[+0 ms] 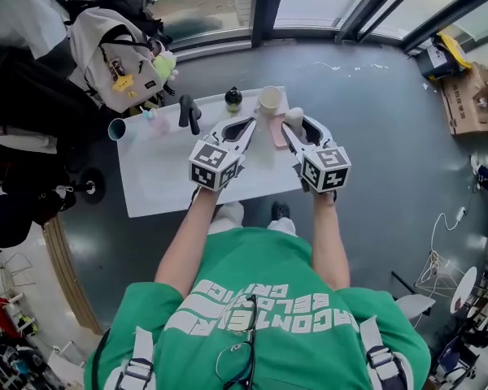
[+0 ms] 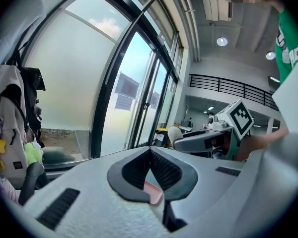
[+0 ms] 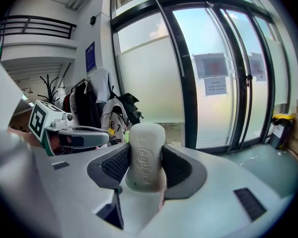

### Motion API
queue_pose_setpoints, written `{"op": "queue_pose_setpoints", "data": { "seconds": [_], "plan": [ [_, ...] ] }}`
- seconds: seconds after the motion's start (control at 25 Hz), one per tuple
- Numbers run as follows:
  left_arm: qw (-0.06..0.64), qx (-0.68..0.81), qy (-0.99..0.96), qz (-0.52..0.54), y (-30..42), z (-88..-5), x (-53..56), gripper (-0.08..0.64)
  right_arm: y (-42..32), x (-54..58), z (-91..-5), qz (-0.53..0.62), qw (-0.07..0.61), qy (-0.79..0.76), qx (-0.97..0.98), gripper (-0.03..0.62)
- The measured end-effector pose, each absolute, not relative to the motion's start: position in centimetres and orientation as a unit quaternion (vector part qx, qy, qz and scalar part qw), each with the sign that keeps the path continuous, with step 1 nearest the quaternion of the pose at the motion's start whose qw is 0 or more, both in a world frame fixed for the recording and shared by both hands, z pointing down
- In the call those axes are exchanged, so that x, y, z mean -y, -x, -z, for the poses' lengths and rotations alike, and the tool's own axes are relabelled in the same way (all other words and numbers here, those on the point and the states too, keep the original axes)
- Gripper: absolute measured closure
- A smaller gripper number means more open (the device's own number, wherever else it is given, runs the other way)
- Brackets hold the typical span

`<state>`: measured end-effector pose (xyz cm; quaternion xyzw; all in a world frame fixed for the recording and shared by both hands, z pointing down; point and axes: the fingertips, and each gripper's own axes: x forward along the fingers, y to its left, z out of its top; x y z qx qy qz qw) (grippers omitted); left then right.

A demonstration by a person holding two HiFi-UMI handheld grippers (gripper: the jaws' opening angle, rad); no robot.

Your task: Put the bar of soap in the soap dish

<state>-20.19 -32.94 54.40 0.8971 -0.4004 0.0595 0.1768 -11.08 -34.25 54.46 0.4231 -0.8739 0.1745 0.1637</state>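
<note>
**Soap clamped in the right gripper, beside the dish**

The right gripper's [image 3: 145,158] ribbed black fingers [image 3: 115,165] are closed on the long sides of a white, rounded bar of soap [image 3: 146,143]. It stands on end between them, with raised lettering running up its face. From above, the right gripper [image 1: 293,128] holds the soap [image 1: 294,117] over the white bench [image 1: 171,181], just beside the far end of the flat pink soap dish [image 1: 276,134]. I can't tell whether soap and dish touch.

The left gripper's [image 2: 150,152] fingers [image 2: 165,171] are drawn together, tips meeting, with nothing between them. A sliver of the pink dish [image 2: 154,193] shows below them. In the head view the left gripper [image 1: 250,123] sits just left of the dish, so the dish lies between the two grippers.

Further out on the bench, a beige cup [image 1: 269,100] stands just past the dish. A small dark bottle [image 1: 233,97] stands left of the cup. A black object [image 1: 189,114] lies further left, and a teal cup [image 1: 116,128] sits at the left edge. A pale backpack [image 1: 118,55] hangs beyond the bench. The person holding the grippers wears a green shirt [image 1: 260,299].
</note>
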Motion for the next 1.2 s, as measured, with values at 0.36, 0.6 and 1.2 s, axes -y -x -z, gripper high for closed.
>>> {"op": "queue_pose_setpoints", "data": {
  "seconds": [0.36,0.6,1.2],
  "plan": [
    [0.195,0.373,-0.904,-0.071,20.2,-57.0,32.9,0.551,11.2,34.2,-57.1,-0.190,0.182,-0.447,0.855,0.396],
    [0.209,0.361,-0.905,-0.082,20.2,-59.0,33.1,0.551,10.9,34.4,-59.4,-0.203,0.198,-0.457,0.843,0.396],
    [0.224,0.338,-0.909,-0.101,18.7,-61.3,34.4,0.551,8.8,35.6,-66.4,-0.246,0.243,-0.474,0.810,0.396]
  ]
}}
